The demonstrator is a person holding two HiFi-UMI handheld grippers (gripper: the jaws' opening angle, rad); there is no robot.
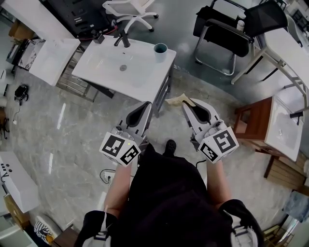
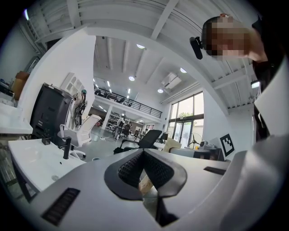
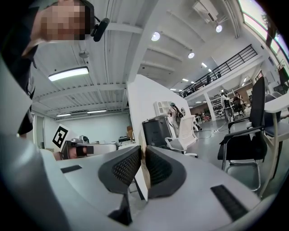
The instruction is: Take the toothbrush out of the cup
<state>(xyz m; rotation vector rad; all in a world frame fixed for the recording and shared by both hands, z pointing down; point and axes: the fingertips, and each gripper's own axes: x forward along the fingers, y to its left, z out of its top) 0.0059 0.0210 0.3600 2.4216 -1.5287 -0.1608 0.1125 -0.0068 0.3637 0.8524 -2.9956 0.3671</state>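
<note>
A blue-grey cup (image 1: 160, 52) stands at the back right corner of the white sink counter (image 1: 111, 72), near the black faucet (image 1: 123, 39). No toothbrush shows in it from the head view. Both grippers point level towards the counter's near edge, well short of the cup. My left gripper (image 1: 147, 107) (image 2: 143, 155) has its pads meeting at the tip. A cream scrap shows low in its gap; whether it is gripped I cannot tell. My right gripper (image 1: 186, 103) (image 3: 142, 151) is shut on a thin cream flat strip (image 3: 143, 180) that stands upright between its pads; a tan piece (image 1: 176, 100) lies at its tip.
A white office chair (image 1: 130, 9) and a black chair (image 1: 224, 34) stand behind the counter. A wooden cabinet with a white basin (image 1: 263, 123) is at the right, another white basin (image 1: 48, 58) at the left. The person's foot (image 1: 170, 146) is on the marble floor.
</note>
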